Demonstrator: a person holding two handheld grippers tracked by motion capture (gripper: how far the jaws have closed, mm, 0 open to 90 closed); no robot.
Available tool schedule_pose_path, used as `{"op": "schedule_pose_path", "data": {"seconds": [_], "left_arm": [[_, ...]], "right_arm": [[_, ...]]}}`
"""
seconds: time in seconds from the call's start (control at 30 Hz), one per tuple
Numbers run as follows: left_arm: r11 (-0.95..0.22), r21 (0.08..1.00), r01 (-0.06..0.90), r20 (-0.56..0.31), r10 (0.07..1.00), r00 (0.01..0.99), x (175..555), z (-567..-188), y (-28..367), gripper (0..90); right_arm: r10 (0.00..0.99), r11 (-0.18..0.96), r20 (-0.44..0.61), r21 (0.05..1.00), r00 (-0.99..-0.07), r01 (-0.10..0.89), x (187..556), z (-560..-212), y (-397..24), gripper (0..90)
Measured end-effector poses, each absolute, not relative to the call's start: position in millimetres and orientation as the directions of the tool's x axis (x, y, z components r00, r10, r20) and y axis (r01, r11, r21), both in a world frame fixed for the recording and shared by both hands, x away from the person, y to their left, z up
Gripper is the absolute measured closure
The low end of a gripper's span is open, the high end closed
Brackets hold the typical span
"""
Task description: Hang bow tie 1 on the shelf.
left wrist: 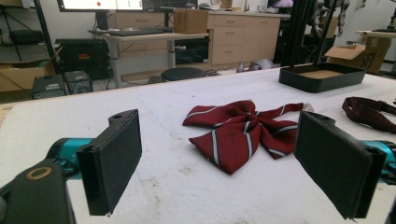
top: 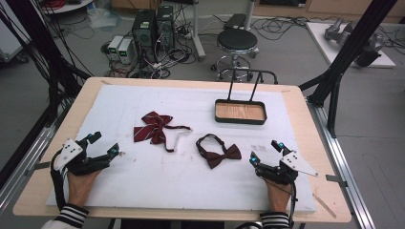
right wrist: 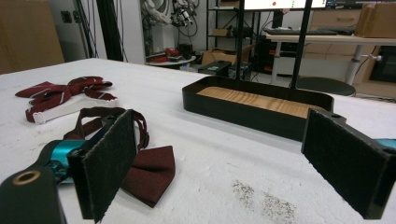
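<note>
Toward the far right of the table [top: 57, 191]:
Tray [top: 240, 119]: shallow, black-walled, rounded corners, wood-grain floor; tall black wire handle over it; nothing seen lying inside.
Striped bow tie [top: 154, 127]: dark red cloth with pale stripes, wings spread and creased, white strap trailing to its right; flat on the white cover, left of centre, directly ahead of the left tool.
Plain bow tie [top: 223, 155]: dark maroon, matte, neat stiff wings, dark band looped behind; flat on the cover, just left of the right tool, well apart from the tray.
Cover [top: 157, 181]: white, fuzzy, faintly soiled; wooden rim visible all round.
Left tool [top: 106, 146]: jaws spread wide, nothing between; pads [left wrist: 116, 158] black, flat, coarse felt-like face; low near the left edge.
Right tool [top: 265, 152]: jaws equally wide apart, holding nothing; low near the right front.
Hands: striped cuffs at the near edge.
</note>
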State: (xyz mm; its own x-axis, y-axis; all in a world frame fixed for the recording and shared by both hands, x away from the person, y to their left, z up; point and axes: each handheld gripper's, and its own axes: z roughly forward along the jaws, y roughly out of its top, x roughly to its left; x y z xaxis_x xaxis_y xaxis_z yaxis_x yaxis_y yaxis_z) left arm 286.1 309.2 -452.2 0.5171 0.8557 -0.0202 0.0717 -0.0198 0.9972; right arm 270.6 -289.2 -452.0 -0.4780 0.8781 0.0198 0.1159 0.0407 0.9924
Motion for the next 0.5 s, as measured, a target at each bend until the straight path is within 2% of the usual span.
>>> {"op": "schedule_pose_path", "data": {"seconds": [0.5], "left_arm": [[-0.025, 0.997, 0.07, -0.016, 0.851, 0.525, 286.4, -452.2, 309.2, 15.7]], "right_arm": [[0.881, 0.045, 0.013, 0.993, -0.473, 0.112, 270.5, -451.9, -289.1, 9.8]]}}
